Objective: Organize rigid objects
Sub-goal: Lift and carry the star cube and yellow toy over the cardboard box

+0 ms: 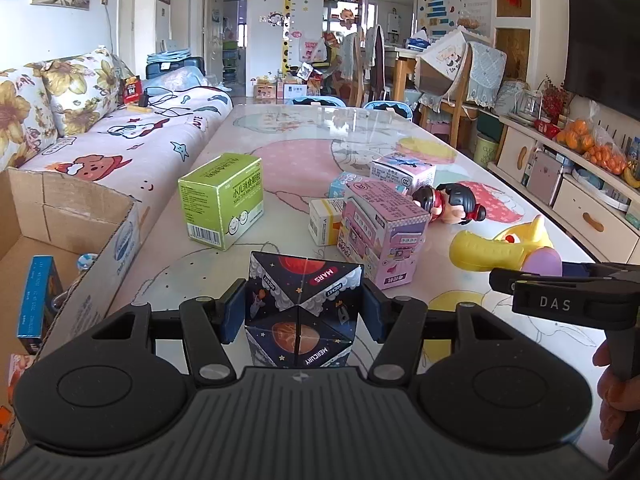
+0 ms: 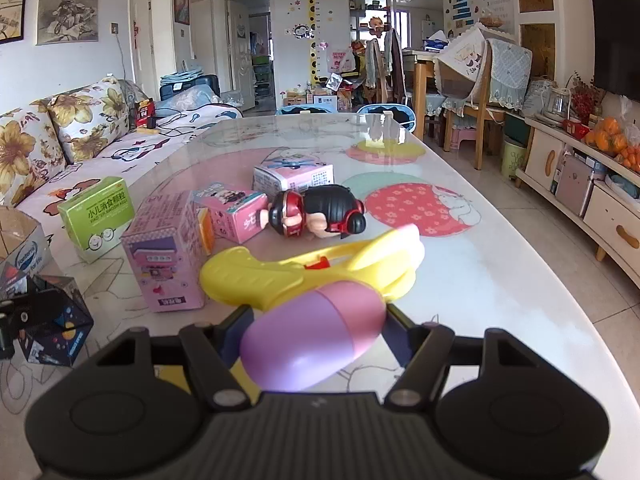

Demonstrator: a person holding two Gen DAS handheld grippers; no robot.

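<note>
My left gripper (image 1: 303, 304) is shut on a dark planet-print cube (image 1: 304, 312) marked MARS and MERCURY, low over the table's near edge. The cube also shows in the right wrist view (image 2: 56, 320). My right gripper (image 2: 316, 320) is shut on the pink-and-purple tank of a yellow toy water gun (image 2: 316, 268). The gun also shows in the left wrist view (image 1: 500, 250), with the right gripper (image 1: 568, 296) beside it. A green box (image 1: 222, 200), pink boxes (image 1: 380, 232) and a black-haired doll (image 1: 452, 202) lie on the table.
An open cardboard carton (image 1: 80, 240) stands at the left by the table edge, with a blue box (image 1: 38, 300) inside. A small white-and-yellow box (image 1: 325, 220) sits by the pink boxes. A sofa (image 1: 120, 140) runs along the left, a cabinet (image 1: 580, 200) on the right.
</note>
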